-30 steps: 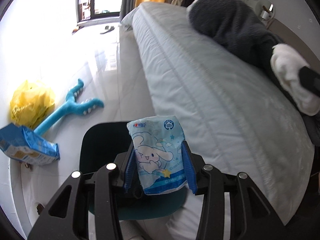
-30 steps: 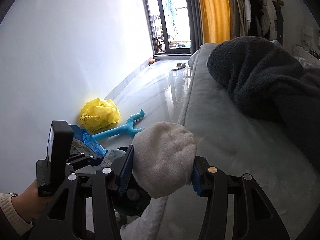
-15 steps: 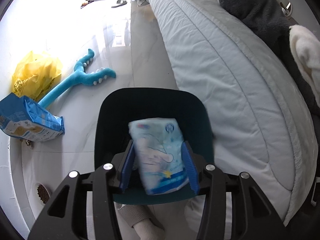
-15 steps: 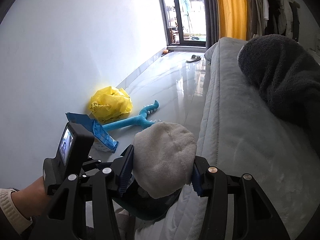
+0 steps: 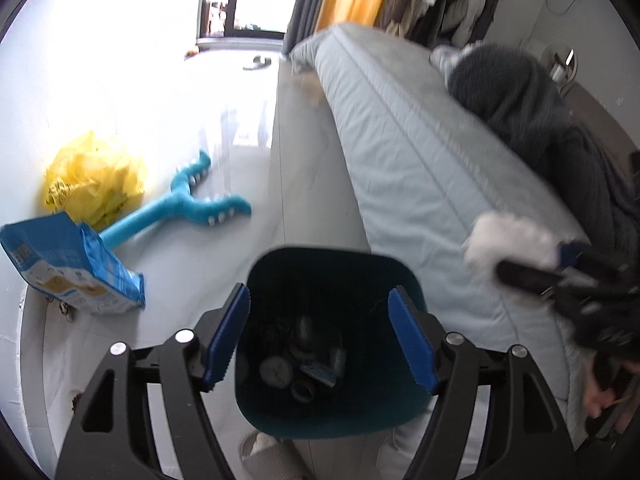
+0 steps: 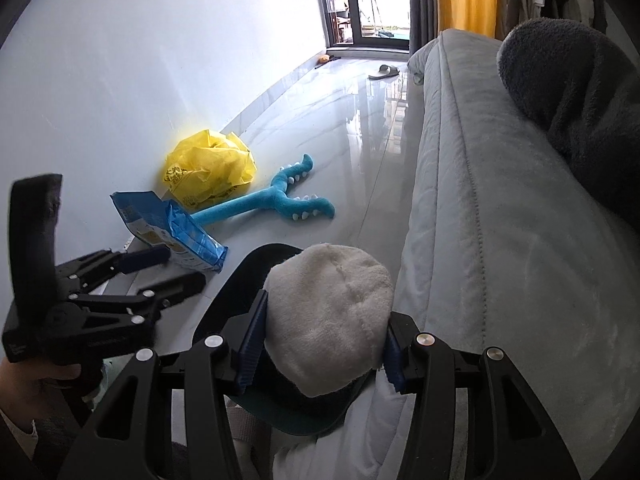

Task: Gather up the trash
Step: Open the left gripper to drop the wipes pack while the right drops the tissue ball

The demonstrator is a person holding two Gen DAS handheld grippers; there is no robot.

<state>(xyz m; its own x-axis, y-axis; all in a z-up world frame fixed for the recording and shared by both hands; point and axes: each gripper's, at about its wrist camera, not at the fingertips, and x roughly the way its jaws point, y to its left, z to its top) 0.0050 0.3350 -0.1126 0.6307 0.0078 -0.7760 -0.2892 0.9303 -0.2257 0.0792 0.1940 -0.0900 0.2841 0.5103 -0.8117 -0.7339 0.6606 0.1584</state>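
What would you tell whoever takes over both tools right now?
Left tool: jaws opening, nothing between them, above the dark teal bin.
Right tool: shut on a white fluffy cloth, at the bin's rim beside the bed.
Done: the bin holds small trash pieces.
Left: drop the cloth in the bin, probably; then the blue snack bag and the crumpled yellow plastic bag on the floor. The blue plush toy may not be trash.
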